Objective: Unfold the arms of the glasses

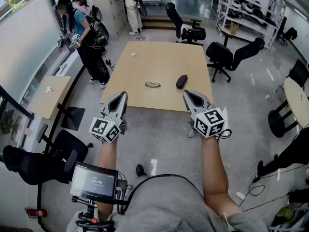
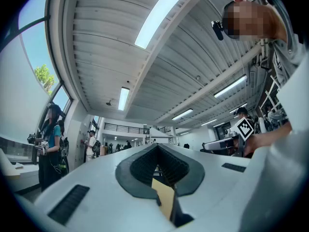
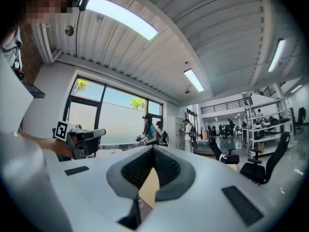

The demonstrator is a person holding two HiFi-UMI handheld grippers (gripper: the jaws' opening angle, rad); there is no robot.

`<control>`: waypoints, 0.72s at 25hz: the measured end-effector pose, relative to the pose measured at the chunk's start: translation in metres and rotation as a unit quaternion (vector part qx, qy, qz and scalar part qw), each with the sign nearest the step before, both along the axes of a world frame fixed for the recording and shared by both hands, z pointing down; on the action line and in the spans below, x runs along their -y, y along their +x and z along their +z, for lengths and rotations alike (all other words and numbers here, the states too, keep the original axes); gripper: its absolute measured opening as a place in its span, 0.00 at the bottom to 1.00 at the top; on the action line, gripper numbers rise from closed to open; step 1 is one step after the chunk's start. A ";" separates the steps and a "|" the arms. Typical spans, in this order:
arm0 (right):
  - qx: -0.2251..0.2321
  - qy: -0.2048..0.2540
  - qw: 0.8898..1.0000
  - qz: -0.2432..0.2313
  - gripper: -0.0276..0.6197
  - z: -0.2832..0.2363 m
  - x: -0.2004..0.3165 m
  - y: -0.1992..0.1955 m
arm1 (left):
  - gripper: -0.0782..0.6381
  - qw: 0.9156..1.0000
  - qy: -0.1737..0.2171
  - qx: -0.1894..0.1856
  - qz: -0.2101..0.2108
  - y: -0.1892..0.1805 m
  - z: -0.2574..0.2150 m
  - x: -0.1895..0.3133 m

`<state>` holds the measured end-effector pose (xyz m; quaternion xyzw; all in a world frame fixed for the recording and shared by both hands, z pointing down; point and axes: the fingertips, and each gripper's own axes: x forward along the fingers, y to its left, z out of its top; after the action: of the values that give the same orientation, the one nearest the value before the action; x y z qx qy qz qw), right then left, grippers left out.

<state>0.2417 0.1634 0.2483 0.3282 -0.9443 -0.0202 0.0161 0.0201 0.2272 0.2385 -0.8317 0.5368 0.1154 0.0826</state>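
A pair of thin dark-framed glasses (image 1: 152, 84) lies on the light wooden table (image 1: 145, 62), near its front edge; whether its arms are folded I cannot make out at this distance. Both grippers are held in the air short of the table, over the floor. My left gripper (image 1: 122, 95) is shut with nothing in it, its tip below and left of the glasses. My right gripper (image 1: 187, 94) is also shut and empty, below and right of them. In the gripper views the left jaws (image 2: 157, 147) and the right jaws (image 3: 153, 148) meet at the tips, and neither view shows the glasses.
A black oval case (image 1: 181, 81) lies on the table right of the glasses. Black office chairs (image 1: 227, 54) stand at the table's far right. Two people (image 1: 79, 30) stand by the window at the left, beside a smaller table (image 1: 46, 98).
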 end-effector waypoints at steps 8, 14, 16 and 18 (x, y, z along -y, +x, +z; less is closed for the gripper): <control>-0.001 -0.006 1.000 0.005 0.05 0.006 0.011 -0.009 | 0.12 1.000 -0.003 -0.005 0.004 -0.011 0.007 0.012; -0.002 -0.015 1.000 0.014 0.05 0.018 0.028 -0.026 | 0.12 1.000 -0.011 -0.005 0.012 -0.030 0.018 0.033; 0.000 -0.018 1.000 0.024 0.05 0.022 0.040 -0.035 | 0.12 1.000 -0.015 -0.008 0.021 -0.041 0.021 0.047; 0.006 -0.022 0.999 0.042 0.05 0.029 0.054 -0.043 | 0.12 0.999 -0.021 -0.017 0.035 -0.054 0.028 0.065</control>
<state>0.1988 0.1098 0.2769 0.3673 -0.9299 0.0033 0.0183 -0.0336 0.1625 0.2667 -0.8496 0.5107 0.1213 0.0523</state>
